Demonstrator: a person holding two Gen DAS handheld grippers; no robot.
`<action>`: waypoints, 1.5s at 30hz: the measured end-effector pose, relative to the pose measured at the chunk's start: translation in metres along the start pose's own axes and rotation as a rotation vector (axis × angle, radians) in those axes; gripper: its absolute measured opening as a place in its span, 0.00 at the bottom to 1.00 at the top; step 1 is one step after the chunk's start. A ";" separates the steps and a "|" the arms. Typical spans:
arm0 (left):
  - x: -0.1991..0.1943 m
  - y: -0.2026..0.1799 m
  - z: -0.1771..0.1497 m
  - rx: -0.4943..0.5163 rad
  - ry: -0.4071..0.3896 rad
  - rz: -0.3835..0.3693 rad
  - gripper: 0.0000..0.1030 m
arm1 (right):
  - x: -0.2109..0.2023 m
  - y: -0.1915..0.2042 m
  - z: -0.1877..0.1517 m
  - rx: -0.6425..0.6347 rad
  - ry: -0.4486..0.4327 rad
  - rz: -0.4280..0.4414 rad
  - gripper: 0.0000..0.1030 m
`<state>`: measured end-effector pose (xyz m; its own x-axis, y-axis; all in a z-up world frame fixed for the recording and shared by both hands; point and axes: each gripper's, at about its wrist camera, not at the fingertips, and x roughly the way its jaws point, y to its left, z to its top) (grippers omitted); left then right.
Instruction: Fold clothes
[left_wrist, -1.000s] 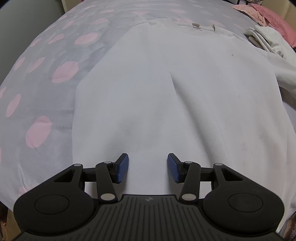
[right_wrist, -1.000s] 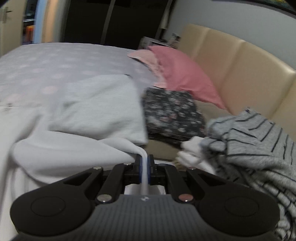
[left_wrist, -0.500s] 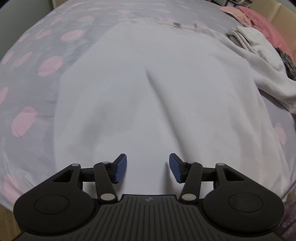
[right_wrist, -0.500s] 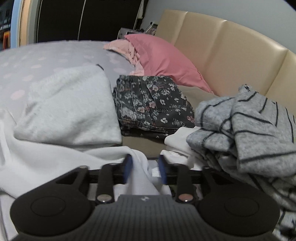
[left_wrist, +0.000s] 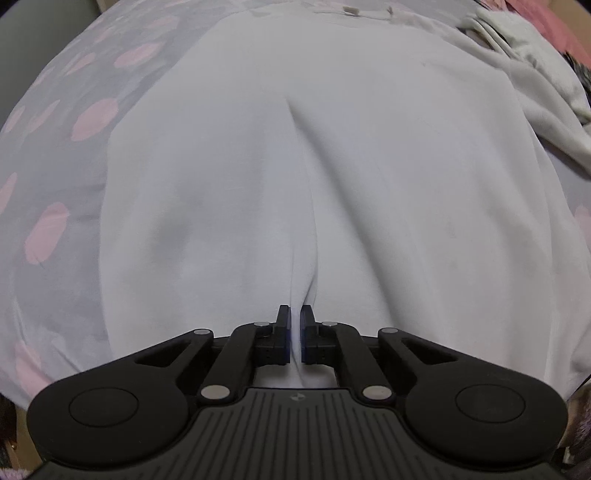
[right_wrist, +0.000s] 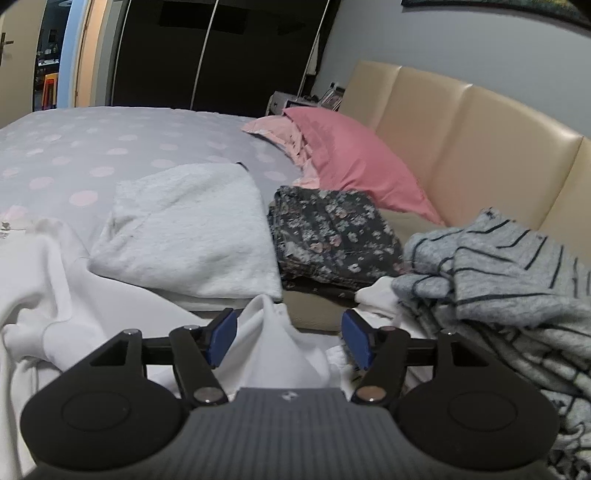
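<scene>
On the bed (left_wrist: 55, 155), spread over the grey cover with pink dots, lies the white garment (left_wrist: 369, 184) you are folding; it fills most of your left wrist view, and its near hem is hidden under the tool body. Your left tongs (left_wrist: 294, 334) are clenched on a pinch of that white cloth, with a ridge of fabric running up from the blue pads across the garment. At the top edge the neckline is cut short by the frame and hard to read; a small tag-like scrap shows there, but you cannot tell what it is. At the upper right corner a crumpled off-white piece (left_wrist: 535, 66) is only partly in view.

In your right wrist view, your right tongs (right_wrist: 289, 341) are opening, the blue pads standing clear of a peak of white cloth (right_wrist: 280, 343) that rises between them without touching either pad. Just beyond lies a folded pale grey towel-like piece (right_wrist: 192, 236), beside it a folded dark floral garment (right_wrist: 336, 236), and to the right a heap of grey striped knit (right_wrist: 498, 273), cut off by the frame edge. A pink pillow (right_wrist: 351, 162) leans against the beige headboard (right_wrist: 461, 133). The dark room behind is too dim to make out.
</scene>
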<state>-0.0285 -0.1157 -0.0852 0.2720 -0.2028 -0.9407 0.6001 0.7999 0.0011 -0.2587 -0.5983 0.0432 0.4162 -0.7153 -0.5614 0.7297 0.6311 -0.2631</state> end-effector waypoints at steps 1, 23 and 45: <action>-0.004 0.002 0.000 -0.006 -0.011 0.002 0.01 | 0.000 -0.002 0.000 0.010 0.002 -0.007 0.64; -0.132 0.203 0.080 -0.435 -0.373 0.283 0.01 | 0.005 -0.015 -0.002 0.078 0.077 -0.054 0.70; -0.086 0.270 0.099 -0.512 -0.366 0.415 0.22 | 0.001 0.012 -0.001 -0.022 0.060 0.040 0.70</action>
<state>0.1847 0.0623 0.0292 0.6859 0.0691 -0.7244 -0.0068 0.9960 0.0886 -0.2499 -0.5915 0.0383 0.4108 -0.6704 -0.6179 0.7008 0.6657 -0.2564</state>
